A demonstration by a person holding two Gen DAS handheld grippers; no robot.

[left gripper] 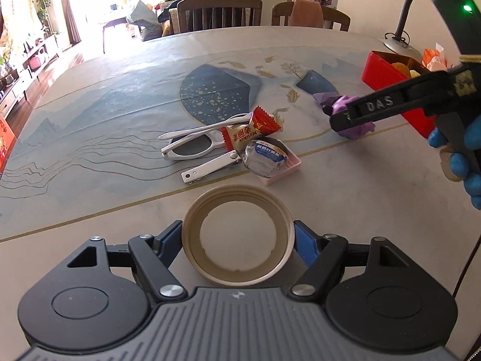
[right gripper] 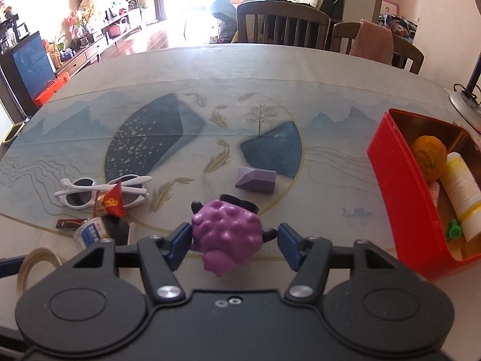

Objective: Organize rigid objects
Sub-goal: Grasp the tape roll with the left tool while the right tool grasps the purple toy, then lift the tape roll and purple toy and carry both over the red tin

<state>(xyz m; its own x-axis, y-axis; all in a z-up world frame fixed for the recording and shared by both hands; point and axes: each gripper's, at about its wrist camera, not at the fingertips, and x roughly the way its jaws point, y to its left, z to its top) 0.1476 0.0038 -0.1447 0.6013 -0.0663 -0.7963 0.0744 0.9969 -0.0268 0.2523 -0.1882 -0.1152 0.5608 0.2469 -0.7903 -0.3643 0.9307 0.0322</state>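
left wrist view: the left hand-held gripper (left gripper: 237,240) grips a cream ring lid (left gripper: 237,234), a blue pad pressing on each side of its rim, low over the counter (left gripper: 90,120). beyond it lie white sunglasses (left gripper: 192,144), a red candy wrapper (left gripper: 249,129), a metal clipper (left gripper: 210,167) and a foil-topped cup (left gripper: 267,158) on a pink tray (left gripper: 285,168), all in one cluster and touching. at far right the right hand-held gripper (left gripper: 345,117) reaches in, held by a blue-gloved hand (left gripper: 457,162).

right wrist view: the right hand-held gripper (right gripper: 234,240) has a purple bumpy toy (right gripper: 228,231) between its pads; the left pad touches the toy, the right pad stands just apart, so it is not yet clamped. a purple block (right gripper: 255,179) lies just beyond on the counter. to the right a red box (right gripper: 387,180) holds an orange (right gripper: 428,158), a yellow-capped bottle (right gripper: 461,192) and a small green piece (right gripper: 454,230).
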